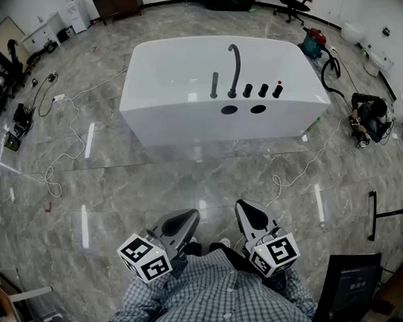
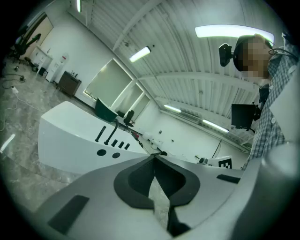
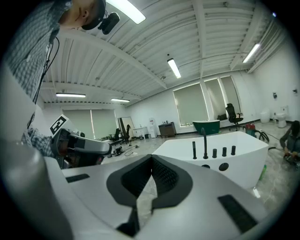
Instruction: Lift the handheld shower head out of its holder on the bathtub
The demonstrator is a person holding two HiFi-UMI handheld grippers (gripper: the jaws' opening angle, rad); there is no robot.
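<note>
The white bathtub stands on the floor well ahead of me. On its near rim a black handheld shower head stands upright in its holder, left of a curved black spout and three black knobs. My left gripper and right gripper are held close to my body, far short of the tub, both shut with nothing between the jaws. The left gripper view has the shower head small beyond the left gripper. It also appears, as shower head, past the right gripper.
White cables trail over the grey marble floor left of the tub, and another cable lies to its right. A person crouches at far right. A vacuum sits behind the tub. A dark monitor is at my right.
</note>
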